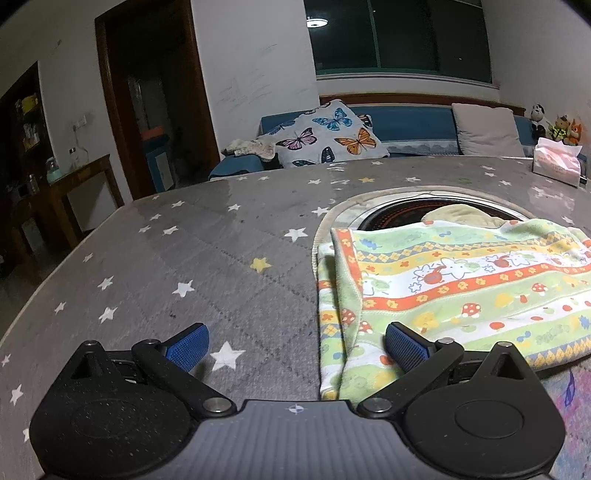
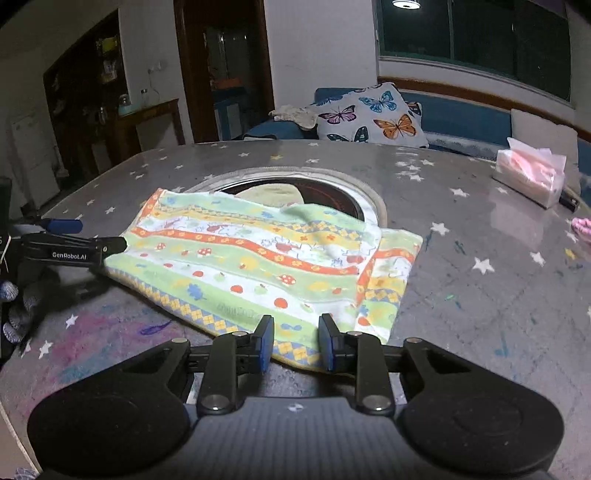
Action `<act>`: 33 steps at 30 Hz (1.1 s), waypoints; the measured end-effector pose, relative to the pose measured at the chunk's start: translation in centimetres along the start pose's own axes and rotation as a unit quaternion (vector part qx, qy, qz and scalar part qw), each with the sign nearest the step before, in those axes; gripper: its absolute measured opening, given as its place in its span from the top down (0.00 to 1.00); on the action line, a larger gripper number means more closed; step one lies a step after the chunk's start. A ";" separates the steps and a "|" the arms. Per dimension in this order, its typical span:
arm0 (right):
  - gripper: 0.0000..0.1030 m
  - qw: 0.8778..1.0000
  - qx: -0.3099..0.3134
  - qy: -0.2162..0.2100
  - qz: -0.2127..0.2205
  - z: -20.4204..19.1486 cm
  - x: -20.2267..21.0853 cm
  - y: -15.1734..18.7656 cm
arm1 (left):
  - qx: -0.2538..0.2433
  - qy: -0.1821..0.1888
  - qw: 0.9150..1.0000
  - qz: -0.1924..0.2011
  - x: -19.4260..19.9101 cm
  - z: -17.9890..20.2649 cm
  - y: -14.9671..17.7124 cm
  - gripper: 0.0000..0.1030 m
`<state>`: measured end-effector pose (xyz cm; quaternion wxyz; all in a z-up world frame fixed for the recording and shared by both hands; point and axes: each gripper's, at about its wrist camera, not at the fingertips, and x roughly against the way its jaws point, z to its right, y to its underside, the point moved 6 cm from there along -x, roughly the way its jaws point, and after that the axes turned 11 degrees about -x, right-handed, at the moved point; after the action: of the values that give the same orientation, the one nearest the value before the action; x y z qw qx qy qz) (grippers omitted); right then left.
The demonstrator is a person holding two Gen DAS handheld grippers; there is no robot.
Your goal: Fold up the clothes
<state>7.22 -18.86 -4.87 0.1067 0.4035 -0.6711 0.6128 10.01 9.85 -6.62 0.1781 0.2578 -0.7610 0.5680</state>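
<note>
Two tongs frame the near edge of the work: your left tongs (image 1: 297,345) stand spread wide, one blue pad over the bare star-printed cloth of the table (image 1: 177,258) and the other over the near left corner of the towel (image 1: 454,280), with nothing gripped. Your right tongs (image 2: 296,341) are narrowed but not clenched; the towel's (image 2: 258,258) near hem lies in the gap between the pads, and neither pad visibly presses on it. Folded over on itself, the towel lies flat on the table, a second layer showing along its side edges, its stripes of green, orange and white printed with mushrooms, apples and small animals. From the right wrist view, your left tongs (image 2: 107,242) appear at the towel's left edge, with a gloved hand (image 2: 18,306) below them. Beyond the towel, its far edge overlaps a round recessed hob (image 1: 439,206) set in the table, on which a pale cloth (image 2: 273,194) rests. Farther right, a tissue pack (image 2: 532,175) sits near the table's far edge. Behind the table, a butterfly cushion (image 1: 325,136) leans on a blue sofa (image 1: 406,129) beneath a dark window (image 1: 399,33).
</note>
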 end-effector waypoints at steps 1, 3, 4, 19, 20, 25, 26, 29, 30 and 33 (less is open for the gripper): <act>0.74 1.000 0.004 0.001 0.007 -0.2 -0.1 -0.3 | 0.000 0.001 1.000 -0.001 0.0 0.0 0.0 0.00; 0.74 1.000 0.007 -0.002 0.016 -0.8 -0.4 -0.9 | 0.000 0.000 1.000 -0.001 0.0 0.0 0.0 0.00; 0.74 1.000 0.002 -0.005 0.016 -0.8 -0.9 -1.1 | 0.000 0.000 1.000 -0.001 0.0 0.0 0.1 0.00; 0.74 1.000 -0.022 -0.001 0.015 0.1 -4.3 -4.9 | 0.029 0.026 0.999 -0.010 -0.4 -0.6 0.4 0.00; 0.74 1.000 -0.024 -0.005 0.015 -0.1 -4.8 -5.3 | 0.030 0.027 0.999 -0.010 -0.4 -0.7 0.4 0.00; 0.74 1.000 -0.025 -0.008 0.009 -0.6 -7.2 -6.4 | 0.037 0.034 0.999 -0.012 -0.5 -0.8 0.4 0.00; 0.74 1.000 -0.023 0.003 0.009 -0.3 -7.9 -6.4 | 0.038 0.035 0.999 -0.013 -0.5 -0.8 0.5 0.00; 0.82 0.999 -0.043 0.029 0.002 1.8 -8.9 -6.2 | 0.040 0.037 0.998 -0.013 -0.5 -0.8 0.5 0.00; 0.91 0.998 -0.051 0.030 0.004 2.2 -8.9 -6.3 | 0.041 0.037 0.998 -0.014 -0.5 -0.9 0.5 0.00; 0.94 0.997 -0.072 0.039 0.009 3.4 -8.2 -6.6 | 0.043 0.039 0.998 -0.015 -0.5 -0.9 0.6 0.00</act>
<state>18.21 -18.11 -6.02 0.1563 0.3647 -0.7124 0.5788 10.04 10.95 -7.05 0.2052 0.2540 -0.7244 0.6072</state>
